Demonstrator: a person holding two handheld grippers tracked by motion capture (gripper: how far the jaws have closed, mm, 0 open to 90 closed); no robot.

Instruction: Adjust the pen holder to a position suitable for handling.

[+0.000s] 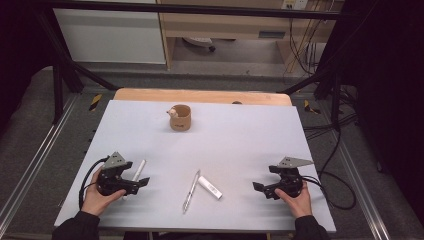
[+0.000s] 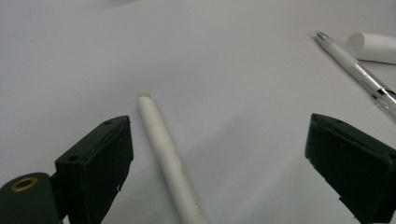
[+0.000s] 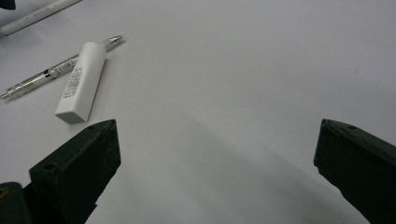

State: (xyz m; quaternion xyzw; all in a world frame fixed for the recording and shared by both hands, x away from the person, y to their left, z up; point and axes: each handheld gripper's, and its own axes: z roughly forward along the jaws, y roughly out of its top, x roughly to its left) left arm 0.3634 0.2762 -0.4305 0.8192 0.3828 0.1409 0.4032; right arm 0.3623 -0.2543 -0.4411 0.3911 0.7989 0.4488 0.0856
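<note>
table: pale grey top, wooden edge showing at the far side; dark frame rails and floor around it.
cup: brown, upright, far centre of the table, a small pale thing sticking out at its rim; well apart from everything else.
left gripper: near-left of the table, held low over the surface, pointing toward the centre. Jaws spread wide, nothing pressed between them.
right gripper: near-right, low, pointing left toward the centre. Jaws wide apart, bare table between them.
left hand: wraps the gripper body from the near side, dark sleeve at the bottom edge.
right hand: same grip, sleeve at the bottom edge.
white pen: capped white stick lying flat, just beside the left gripper. In the left gripper view it runs up between the jaws, close to the left-hand jaw, not clamped; whether it touches that jaw I cannot tell.
clear pen: slim, transparent barrel with white grip, lying near-centre, tip pointing away from the person.
white bar: short white block with printed label, flat, just beside the clear pen on its right; in the right gripper view its far end sits against the pen's tip section.
obstructions: clear pen and white bar lie between the two grippers; open table from right gripper to the bar.
</note>
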